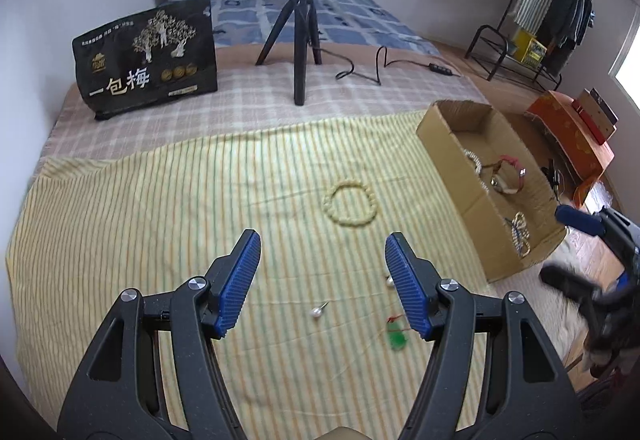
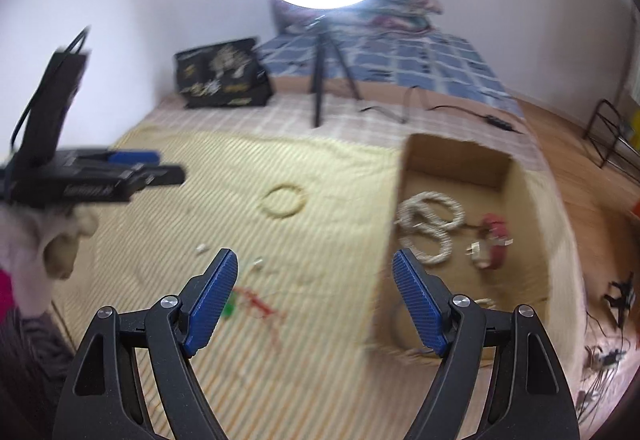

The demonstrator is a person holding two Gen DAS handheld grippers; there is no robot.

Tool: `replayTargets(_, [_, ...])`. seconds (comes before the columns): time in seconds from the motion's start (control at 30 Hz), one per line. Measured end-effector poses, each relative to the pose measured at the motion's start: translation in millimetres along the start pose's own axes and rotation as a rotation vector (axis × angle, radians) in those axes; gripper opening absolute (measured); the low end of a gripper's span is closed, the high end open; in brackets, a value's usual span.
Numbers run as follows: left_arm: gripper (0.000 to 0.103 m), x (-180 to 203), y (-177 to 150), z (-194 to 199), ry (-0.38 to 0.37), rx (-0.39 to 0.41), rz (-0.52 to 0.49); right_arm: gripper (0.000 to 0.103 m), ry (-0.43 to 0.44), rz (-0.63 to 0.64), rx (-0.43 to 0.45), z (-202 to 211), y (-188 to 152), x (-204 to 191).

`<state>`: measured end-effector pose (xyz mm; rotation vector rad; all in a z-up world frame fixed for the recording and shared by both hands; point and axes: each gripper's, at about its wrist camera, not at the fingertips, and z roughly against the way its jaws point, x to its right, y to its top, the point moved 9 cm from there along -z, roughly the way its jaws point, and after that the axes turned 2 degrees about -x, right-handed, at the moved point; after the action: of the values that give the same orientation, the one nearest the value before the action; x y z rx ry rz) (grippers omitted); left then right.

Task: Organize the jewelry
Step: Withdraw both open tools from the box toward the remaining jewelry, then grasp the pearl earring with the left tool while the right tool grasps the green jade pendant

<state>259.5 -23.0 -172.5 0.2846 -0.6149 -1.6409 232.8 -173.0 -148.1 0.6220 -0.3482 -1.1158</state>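
Fingers (image 1: 240, 272) of both grippers spread, empty; bead bracelet (image 1: 351, 203) ahead of left gripper (image 1: 322, 246), apart.

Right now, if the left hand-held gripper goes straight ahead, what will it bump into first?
Probably the yellow bead bracelet on the striped cloth. The open left hand-held gripper points just below it, though depth is hard to judge.

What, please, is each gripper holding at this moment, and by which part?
Nothing is held. The left gripper and right gripper are both open with nothing between their fingers; the bracelet and earrings lie on the cloth.
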Motion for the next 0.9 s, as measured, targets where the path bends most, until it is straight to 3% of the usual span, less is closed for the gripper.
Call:
replayTargets(0.07, [0.064,-3.0,-6.6,-0.7,-0.002,-0.013,-0.010,0.080,0.024,0.034,-0.034,-7.2,-9.8,-17.0])
replayTargets(0.27, [0.044,-7.8,-27.0,-9.0,-0.050,-0.076,0.008,0.078,0.120,0.050,-0.141,-33.3,-37.7,-53.6])
replayTargets(0.53, [0.023,2.8,-58.2,-29.4,-0.109,-0.188,-0.012,0.049,0.181,0.023,-0.254,-65.2,-62.5,-75.0])
replayTargets(0.77, [0.022,2.9,-73.1,-50.3,-0.075,-0.243,-0.052,0.036,0.196,-0.018,-0.290,-84.4,-69.9,-78.6])
replayTargets(0.9, [0.017,2.7,-76.7,-58.5,-0.063,-0.262,-0.072,0.035,0.187,-0.037,-0.297,-90.1,-70.3,-76.7])
